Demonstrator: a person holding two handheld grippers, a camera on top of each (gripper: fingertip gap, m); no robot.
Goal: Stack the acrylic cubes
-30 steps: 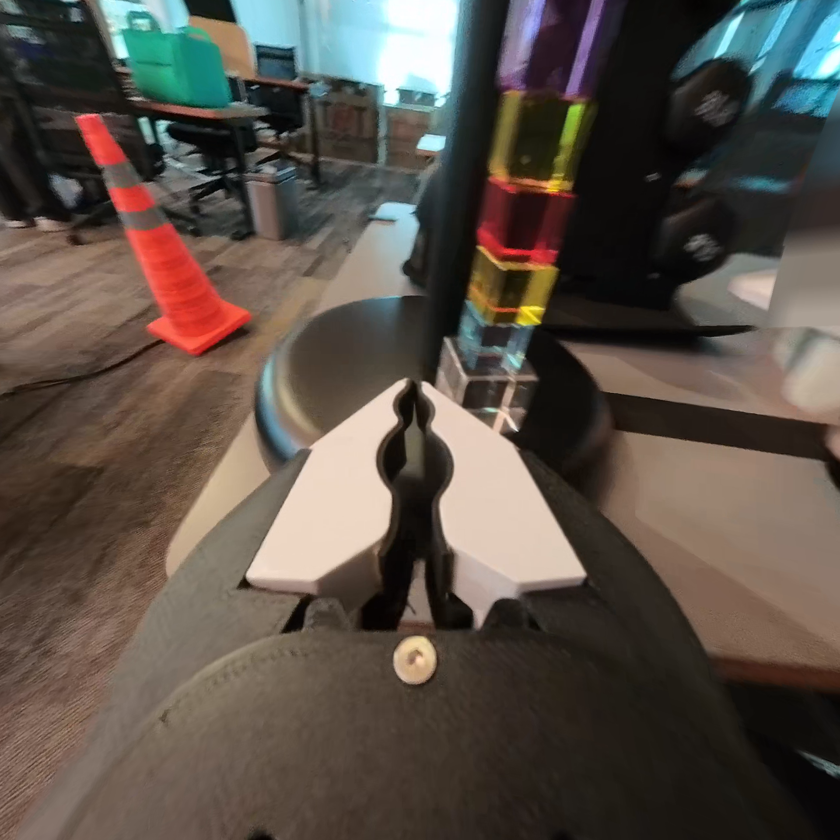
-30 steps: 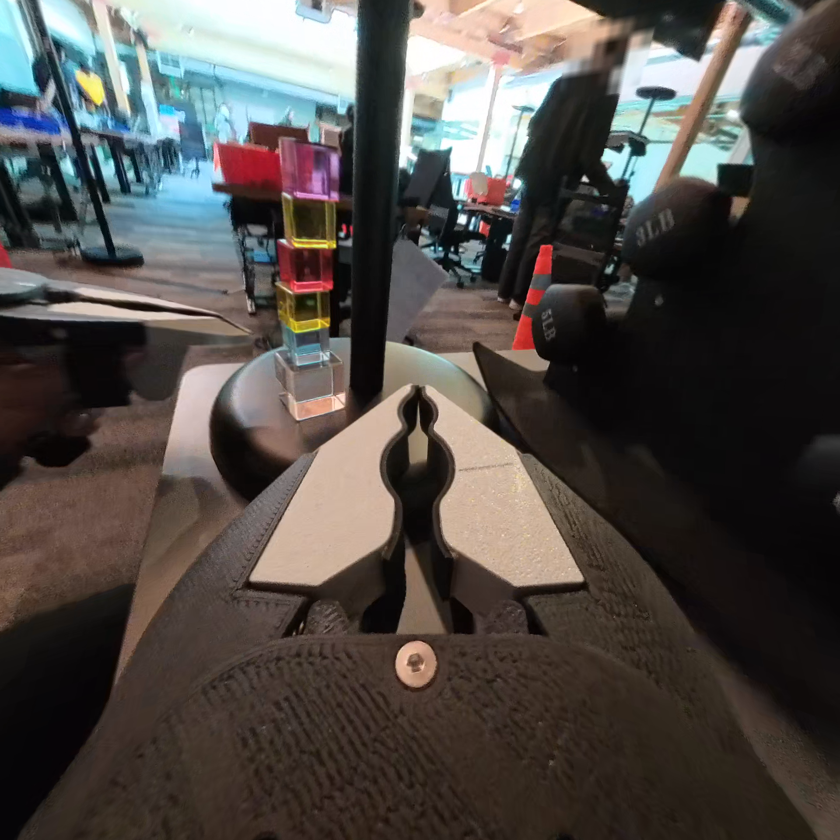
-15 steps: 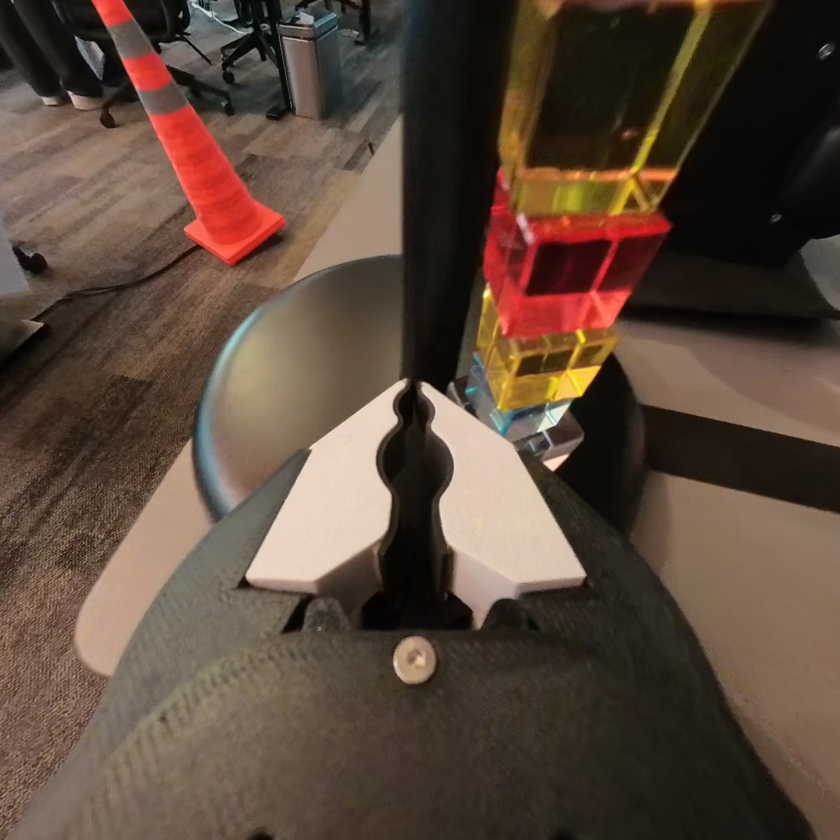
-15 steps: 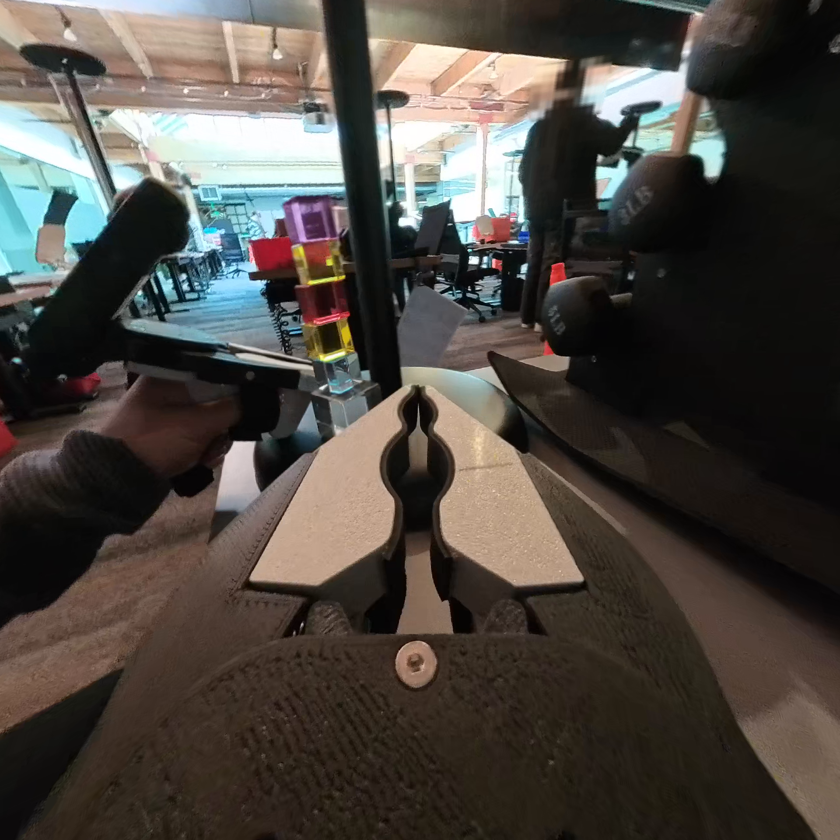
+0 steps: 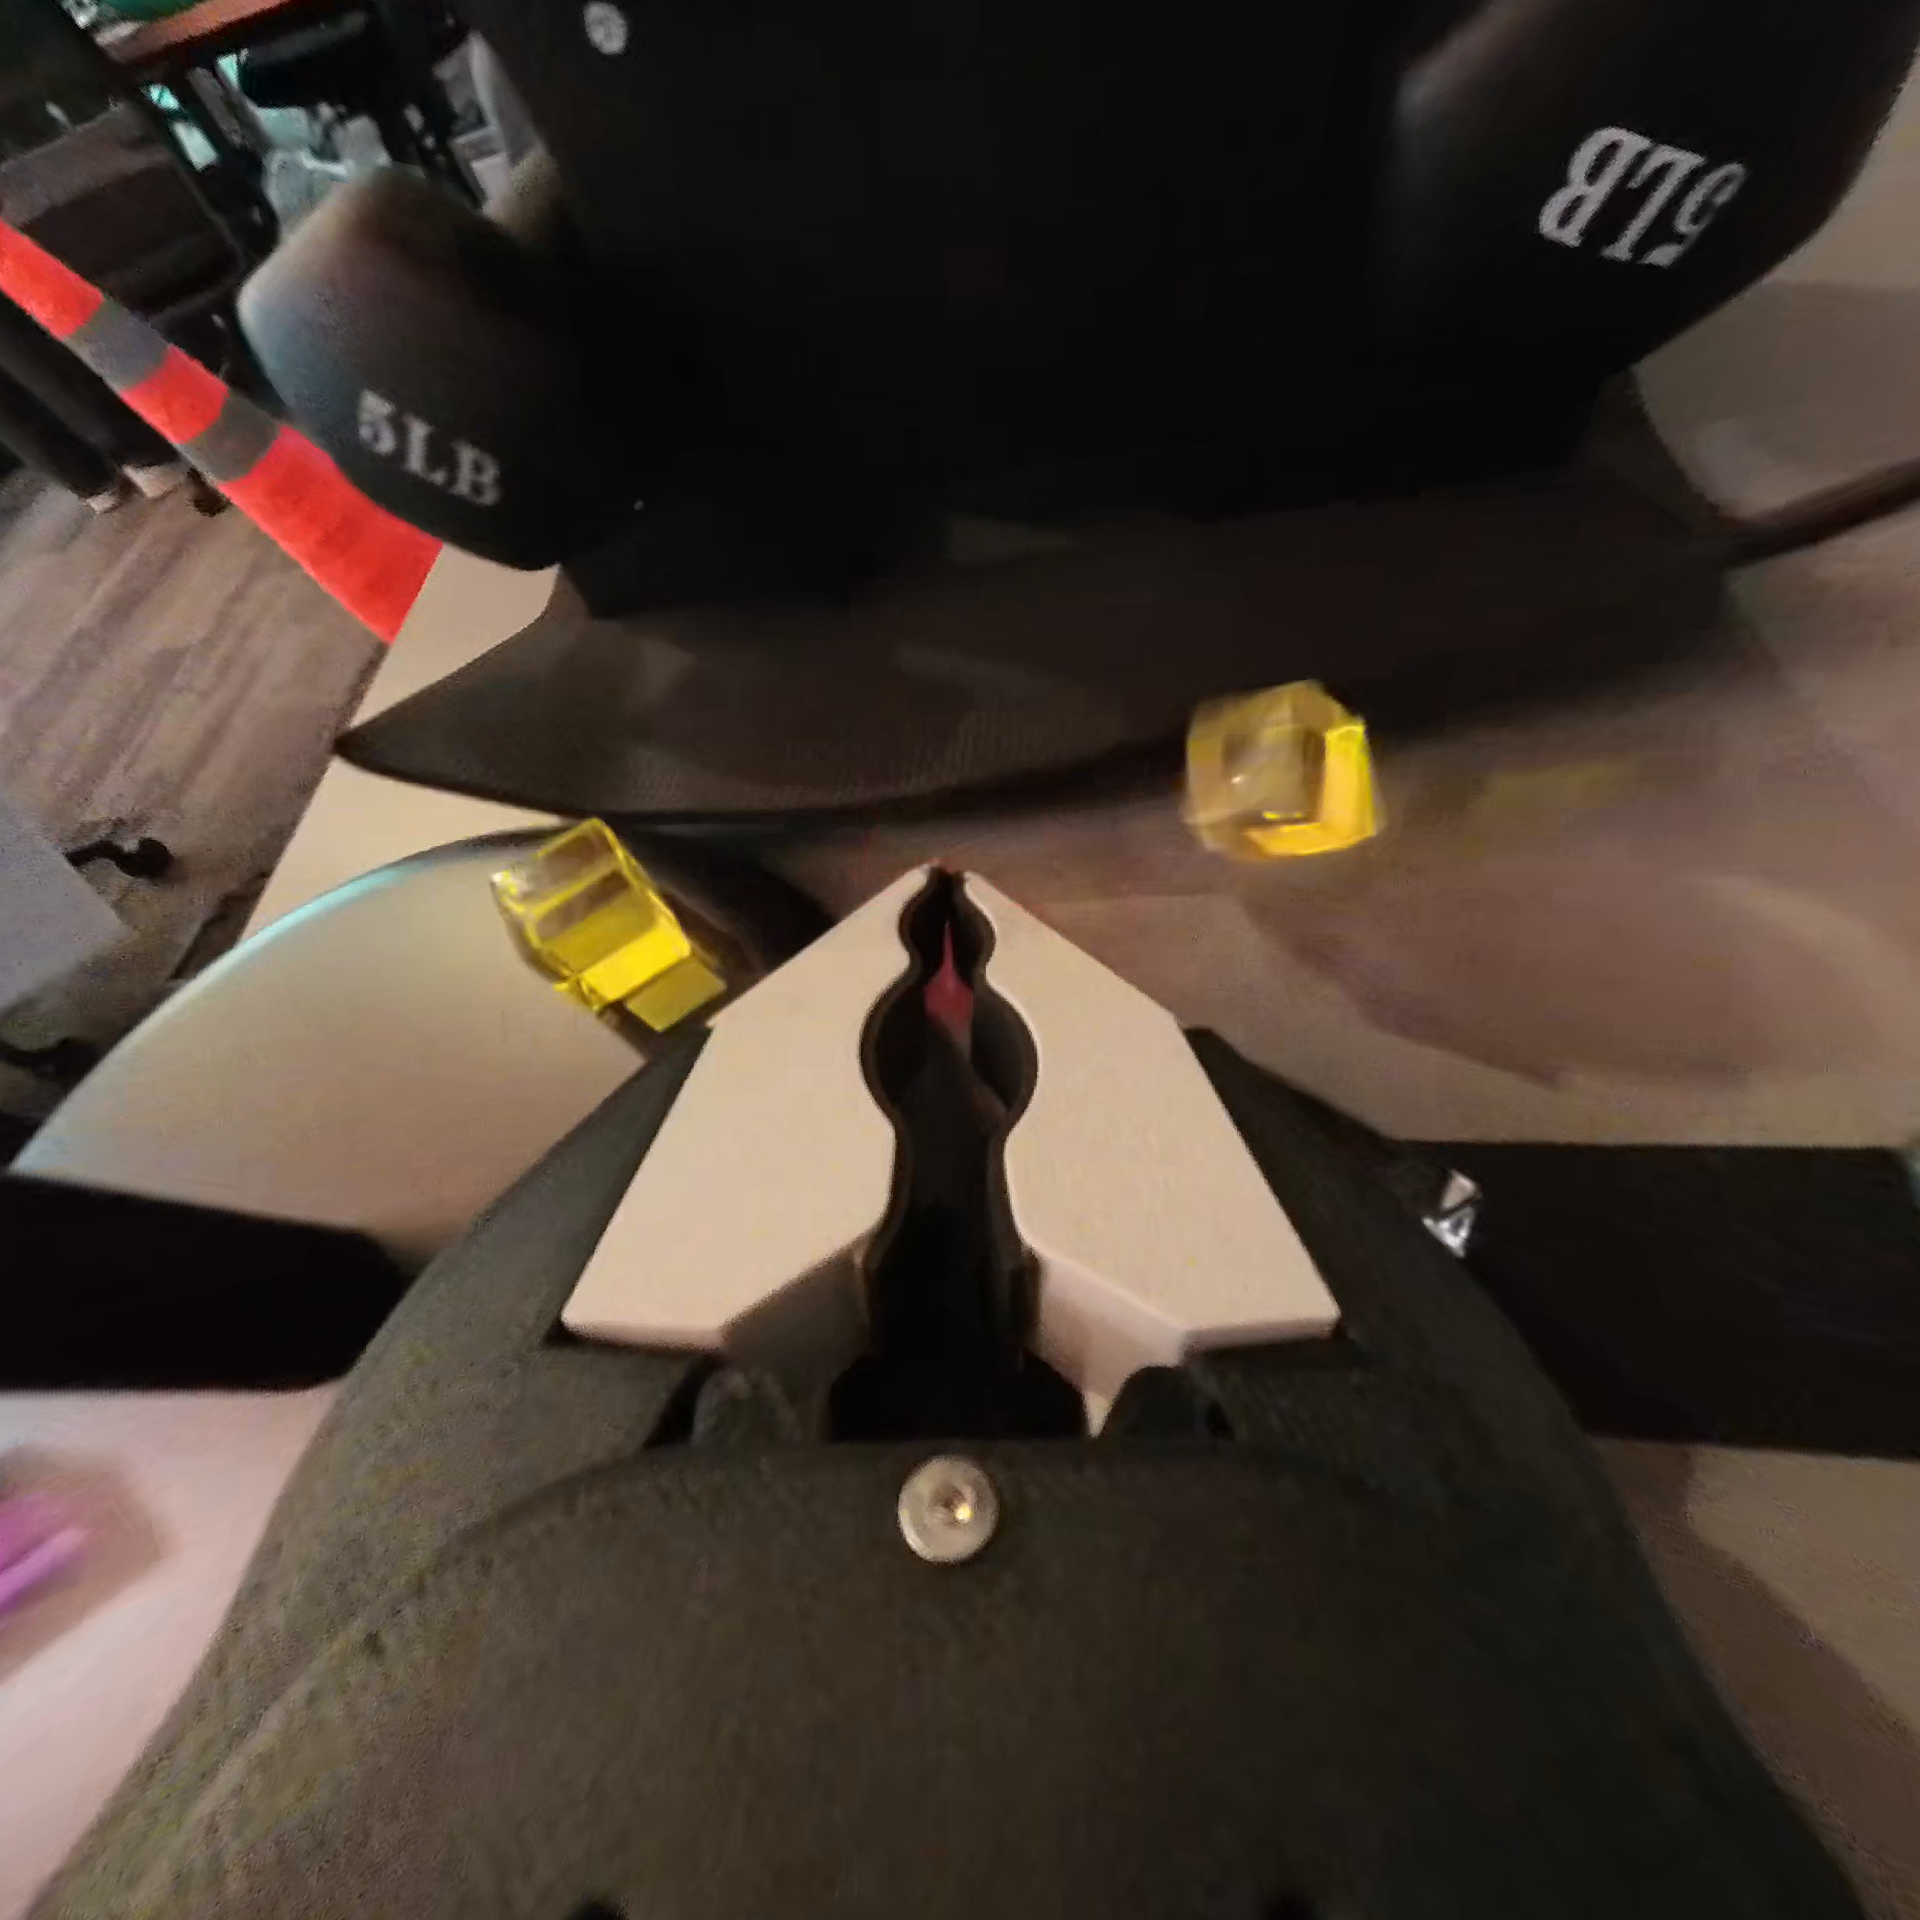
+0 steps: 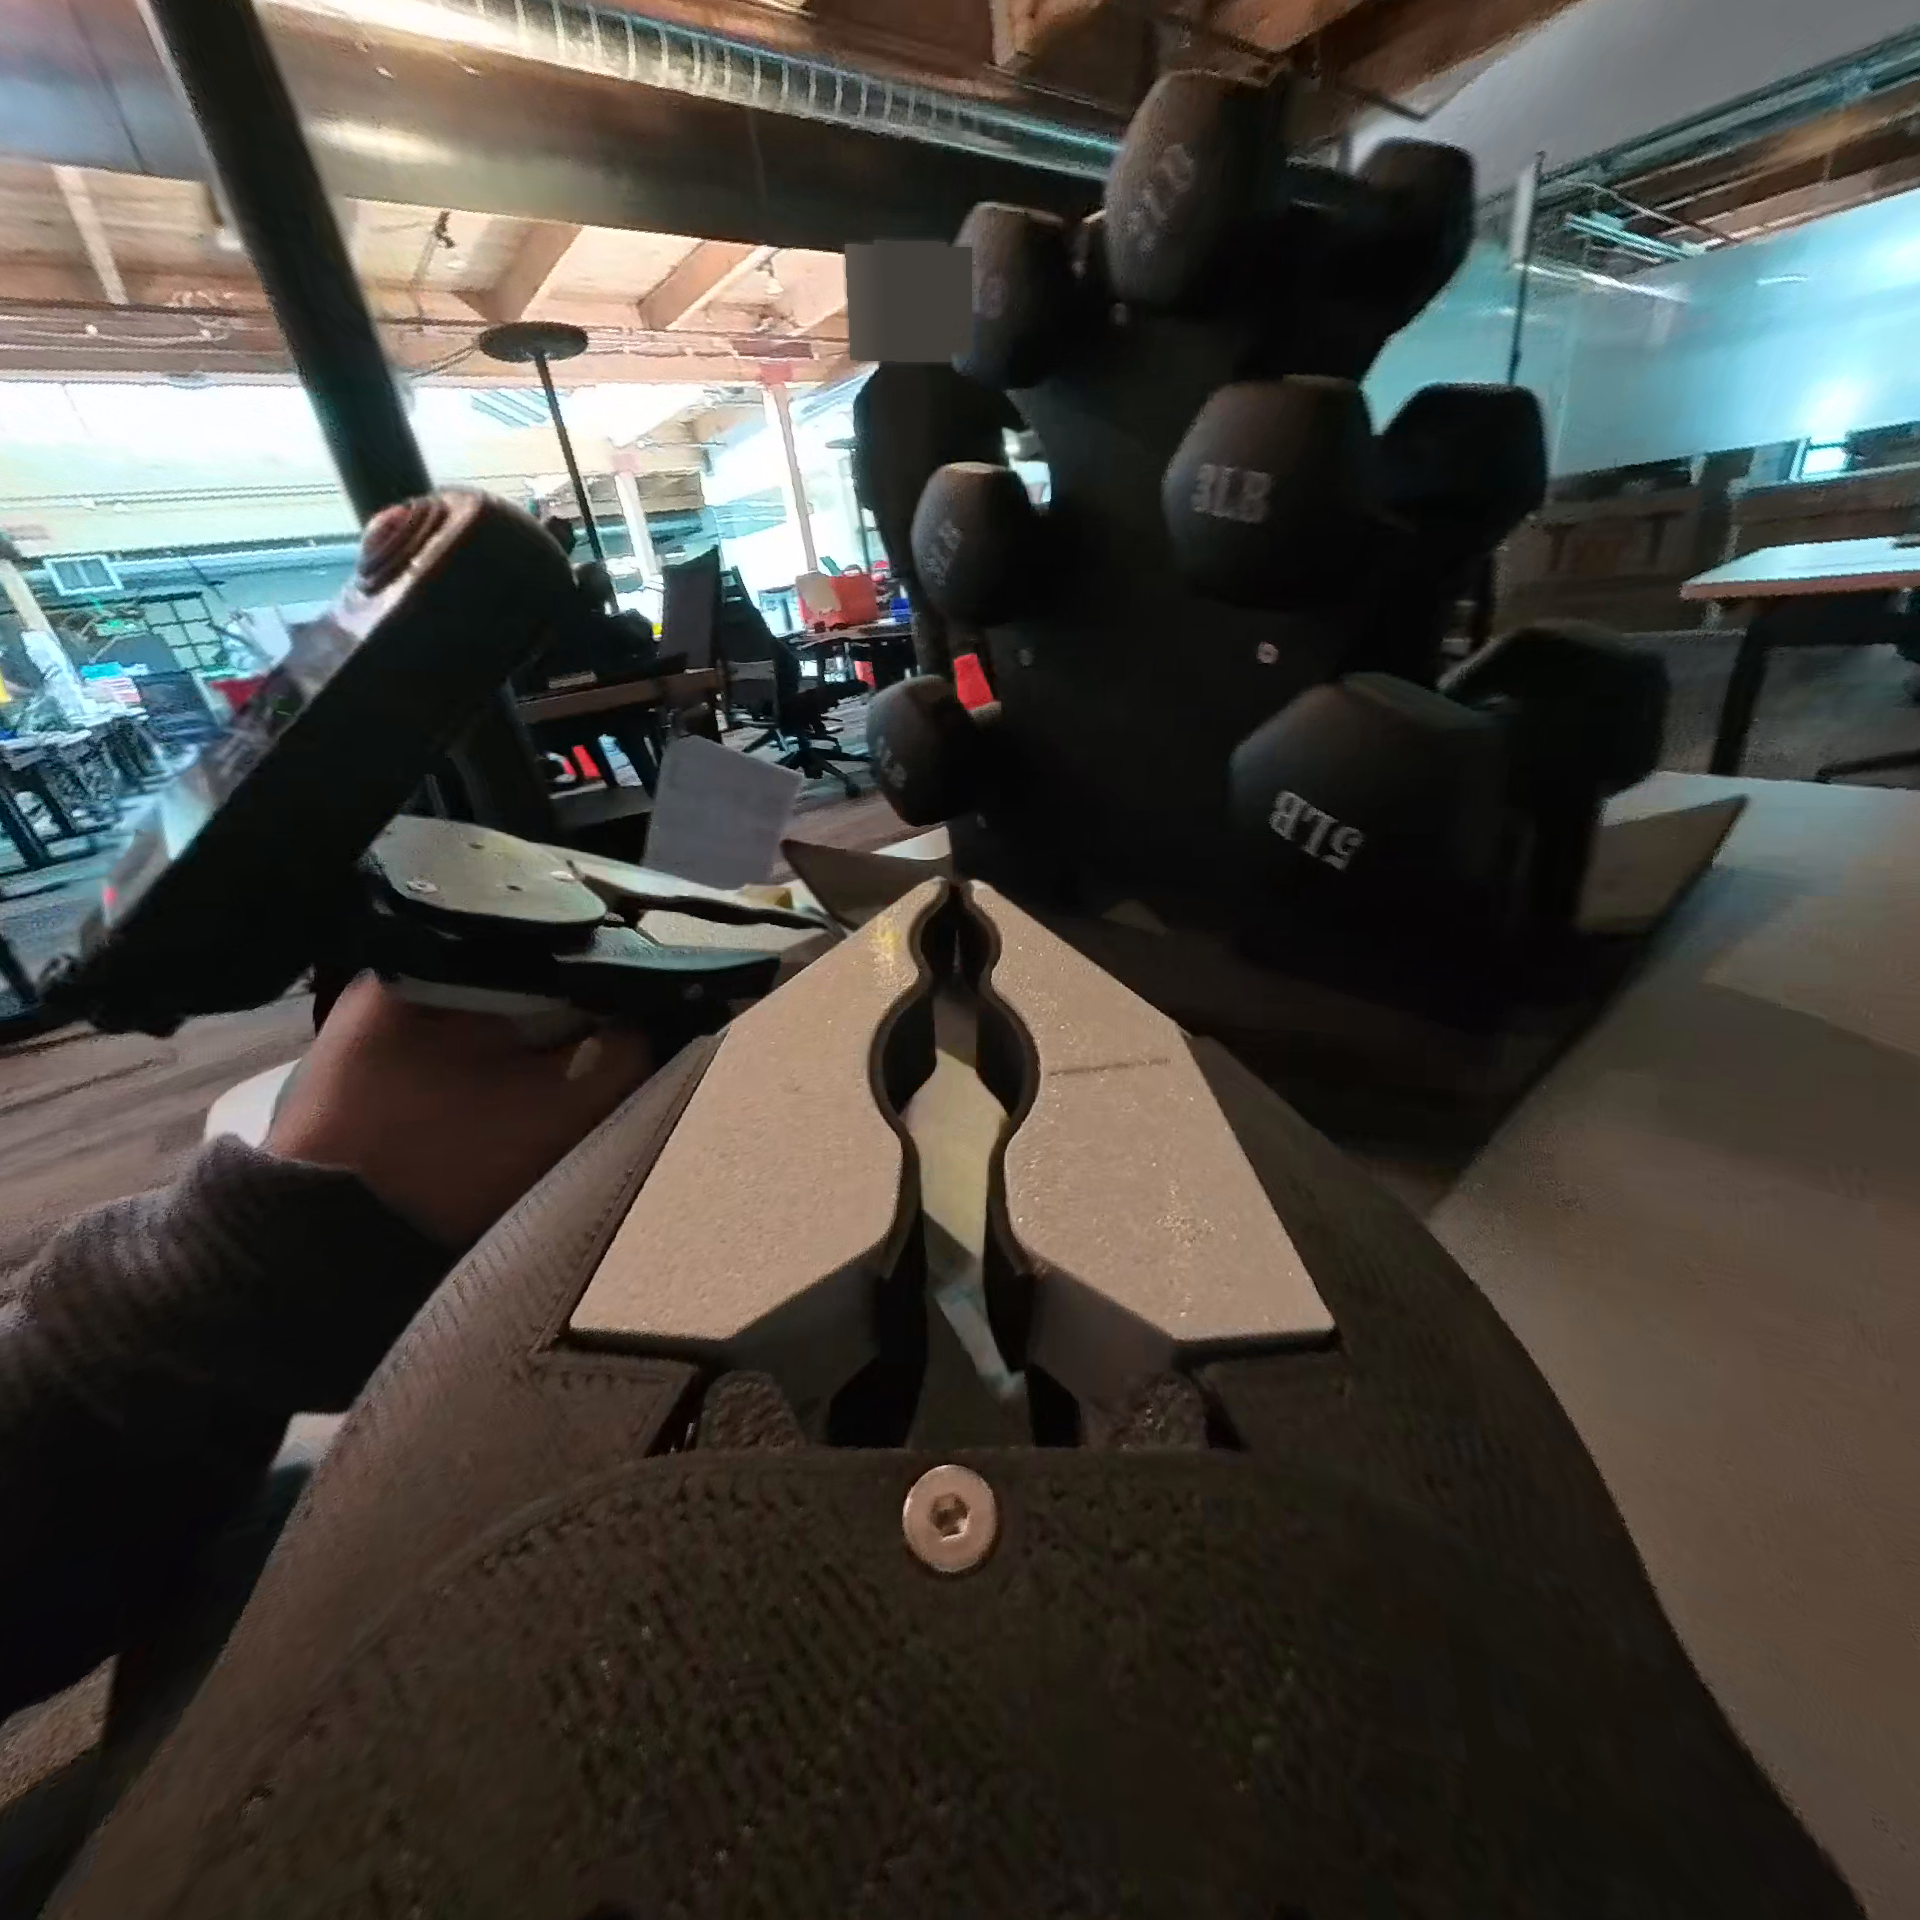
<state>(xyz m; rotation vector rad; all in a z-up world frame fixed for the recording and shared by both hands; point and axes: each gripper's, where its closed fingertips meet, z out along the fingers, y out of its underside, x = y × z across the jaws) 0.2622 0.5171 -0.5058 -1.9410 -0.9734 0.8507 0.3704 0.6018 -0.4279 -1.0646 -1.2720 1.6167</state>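
Pointing low over the grey table (image 5: 1558, 987), the left gripper (image 5: 940, 878) has its white fingers (image 5: 790, 1122) pressed together with nothing between them. One yellow cube (image 5: 597, 935) lies tilted just left of the tips, on the edge of a round dark base (image 5: 312, 1039); a second yellow cube (image 5: 1283, 769), blurred, sits farther right beside a black rack of dumbbells (image 5: 1039, 312). An orange cone (image 5: 260, 457) stands far left on the floor. The right gripper (image 6: 951, 888) also has its fingers closed on nothing, facing the same rack (image 6: 1195, 623), with a hand (image 6: 436, 1101) holding the other gripper at its near left.
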